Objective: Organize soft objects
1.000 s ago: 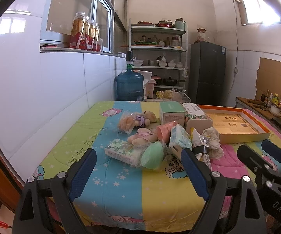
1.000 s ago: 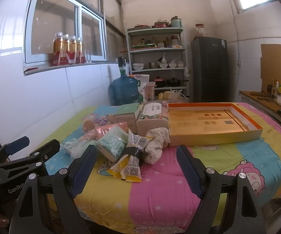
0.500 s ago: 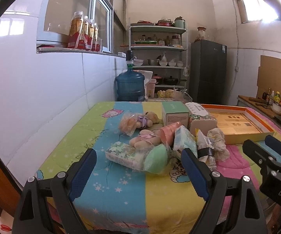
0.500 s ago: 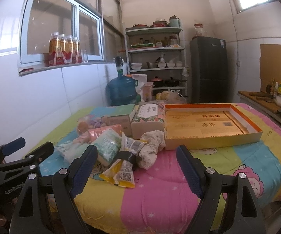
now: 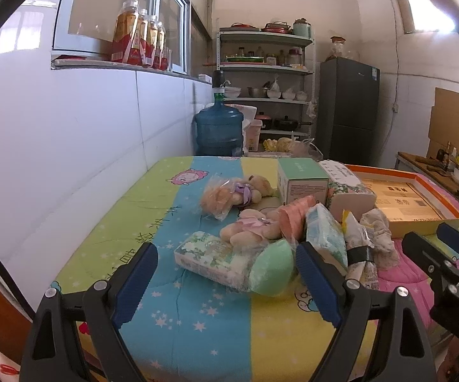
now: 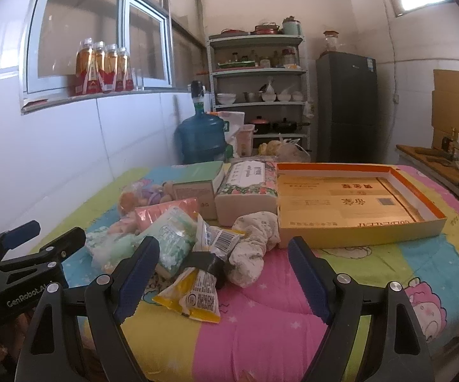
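Loosely, crinkly plastic-wrapped plush bears [image 5: 248, 229] crowd a flat cardboard tray [image 6: 356, 232].

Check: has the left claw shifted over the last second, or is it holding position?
Yes. In the left wrist view the blue water jug and the pile of soft things drift slightly right and up, so the left claw has eased left and slightly back, jaws wide open.

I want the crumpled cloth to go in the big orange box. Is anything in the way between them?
Nothing visible stands between them. The crumpled cloth lies right beside the near left corner of the open orange box, whose inside looks bare. The snack packet lies on the cloth's other side. The right gripper, open, faces the pile.
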Demonstrator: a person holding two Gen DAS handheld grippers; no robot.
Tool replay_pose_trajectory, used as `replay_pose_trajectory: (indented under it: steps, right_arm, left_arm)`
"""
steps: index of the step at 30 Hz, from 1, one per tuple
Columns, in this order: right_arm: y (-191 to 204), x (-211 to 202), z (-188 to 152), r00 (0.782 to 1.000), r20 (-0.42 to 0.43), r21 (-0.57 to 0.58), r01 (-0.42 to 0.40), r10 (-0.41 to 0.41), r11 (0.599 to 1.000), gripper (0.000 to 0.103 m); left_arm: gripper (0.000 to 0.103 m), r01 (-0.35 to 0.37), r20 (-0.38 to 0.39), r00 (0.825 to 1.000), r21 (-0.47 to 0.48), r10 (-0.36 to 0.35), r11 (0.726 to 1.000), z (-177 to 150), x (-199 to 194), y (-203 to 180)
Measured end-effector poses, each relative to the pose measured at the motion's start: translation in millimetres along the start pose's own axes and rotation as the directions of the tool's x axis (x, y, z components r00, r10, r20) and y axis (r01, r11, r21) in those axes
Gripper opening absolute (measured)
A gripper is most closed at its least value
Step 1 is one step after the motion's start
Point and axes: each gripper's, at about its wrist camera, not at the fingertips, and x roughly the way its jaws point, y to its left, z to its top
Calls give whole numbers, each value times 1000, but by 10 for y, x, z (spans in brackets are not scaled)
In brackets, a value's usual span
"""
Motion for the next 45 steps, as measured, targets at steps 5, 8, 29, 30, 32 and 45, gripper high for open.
replay_pose_trajectory:
  steps: [5, 8, 29, 30, 32, 45]
  right_arm:
    - [-11, 69, 6, 1000, -8, 2, 0, 0, 1000, 84]
    - [-22, 103, 5, 1000, -9, 5, 4, -4, 1000, 84]
    - [-128, 353, -236, 997, -79, 51, -4, 8, 999, 84]
    - [-138, 363, -242, 997, -82, 53, -4, 9, 999, 84]
    - [-149, 386, -252, 996, -86, 55, -5, 9, 998, 84]
    - [-232, 442, -225, 996, -85, 71, -32, 38, 997, 84]
  left_arm:
    - [89, 6, -6, 1000, -3, -6, 1000, 0, 69, 11]
    - [89, 14, -8, 1000, -10, -14, 1000, -7, 106, 39]
    - [89, 128, -92, 987, -25, -130, 991, -230, 509, 28]
    - [89, 135, -91, 987, -22, -136, 991, -228, 528, 6]
    - [85, 141, -94, 985, -13, -142, 990, -227, 567, -34]
    - [46, 174, -93, 981, 11, -172, 985, -254, 661, -164]
